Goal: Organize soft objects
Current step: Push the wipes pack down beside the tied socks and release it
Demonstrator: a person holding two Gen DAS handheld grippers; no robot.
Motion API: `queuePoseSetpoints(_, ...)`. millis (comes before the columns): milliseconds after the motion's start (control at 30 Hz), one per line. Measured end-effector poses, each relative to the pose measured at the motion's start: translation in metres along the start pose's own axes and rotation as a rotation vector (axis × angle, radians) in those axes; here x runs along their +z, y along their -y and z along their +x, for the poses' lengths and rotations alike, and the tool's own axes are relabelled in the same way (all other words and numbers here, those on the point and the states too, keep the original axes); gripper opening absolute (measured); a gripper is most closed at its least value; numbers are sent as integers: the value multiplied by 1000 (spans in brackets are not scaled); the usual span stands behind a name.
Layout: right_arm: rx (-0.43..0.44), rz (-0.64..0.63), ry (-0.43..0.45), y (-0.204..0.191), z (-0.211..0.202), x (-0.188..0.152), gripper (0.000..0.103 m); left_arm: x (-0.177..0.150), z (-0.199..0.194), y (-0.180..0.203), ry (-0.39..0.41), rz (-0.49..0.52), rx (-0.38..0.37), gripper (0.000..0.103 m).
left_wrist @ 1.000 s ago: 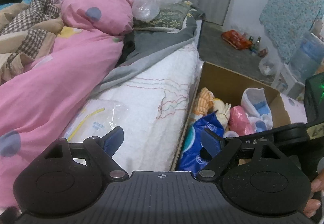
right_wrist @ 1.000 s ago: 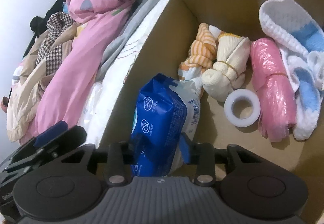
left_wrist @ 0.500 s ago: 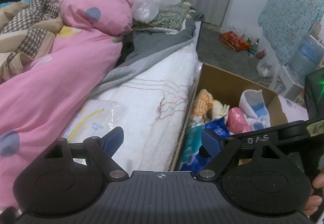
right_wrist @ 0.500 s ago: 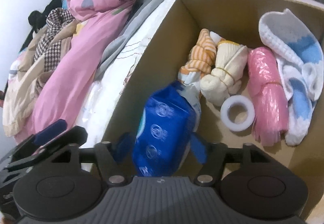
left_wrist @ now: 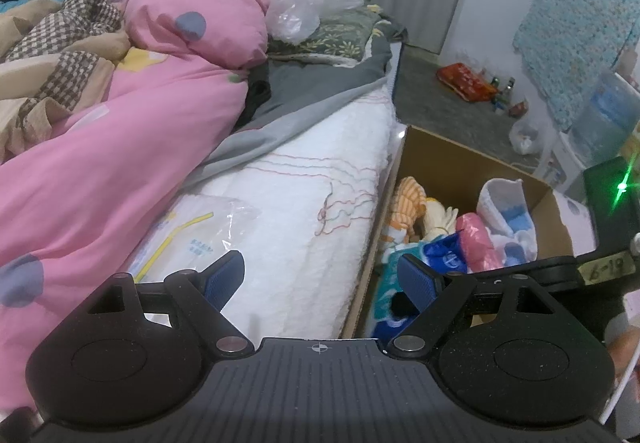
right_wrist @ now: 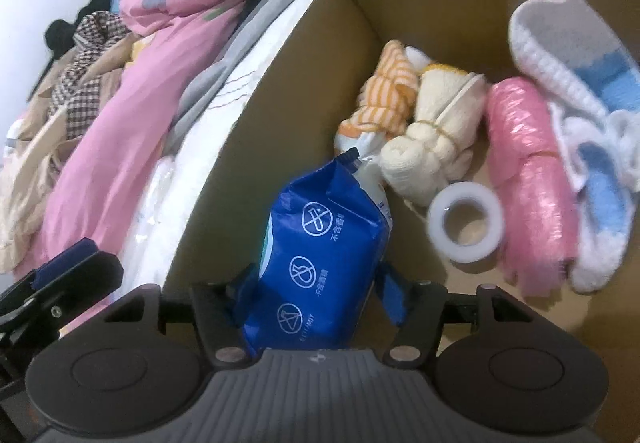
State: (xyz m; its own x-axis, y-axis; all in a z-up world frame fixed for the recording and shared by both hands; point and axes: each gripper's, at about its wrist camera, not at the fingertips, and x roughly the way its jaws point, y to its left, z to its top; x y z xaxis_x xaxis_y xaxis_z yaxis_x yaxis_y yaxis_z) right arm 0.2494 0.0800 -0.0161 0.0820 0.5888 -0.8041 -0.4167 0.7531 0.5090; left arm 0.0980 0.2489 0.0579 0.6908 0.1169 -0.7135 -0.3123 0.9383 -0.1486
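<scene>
While the right gripper grips the wipes pack inside the box, release follows; left gripper gapes empty; socks lie at one o'clock.

Left claw agape, right claw clamped.

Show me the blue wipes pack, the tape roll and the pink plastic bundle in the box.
blue wipes pack [right_wrist: 320, 259], right wrist view, printed front face.
tape roll [right_wrist: 464, 227], right wrist view, white ring's rim.
pink plastic bundle [right_wrist: 528, 171], right wrist view, middle.

The blue wipes pack reads "不含香精", "不含酒精" — a handwritten tag reads "6-19".
</scene>
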Motion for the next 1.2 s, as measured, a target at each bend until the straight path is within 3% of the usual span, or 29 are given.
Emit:
queuePoseSetpoints(367,-167,78,-35,-7,-2,10,56,-1,0,-3,1,-9,-5,84)
queuePoseSetpoints(433,-119,91,-27,-9,-3,11,63,-2,0,-4,2,-10,-4,84)
queuePoseSetpoints(700,132,114,-28,1,-9,8,67,-1,0,-8,0,-24,1,84)
queuePoseSetpoints(1200,61,202,-23,28,-10,8,68,-2,-3,2,2,-3,2,85)
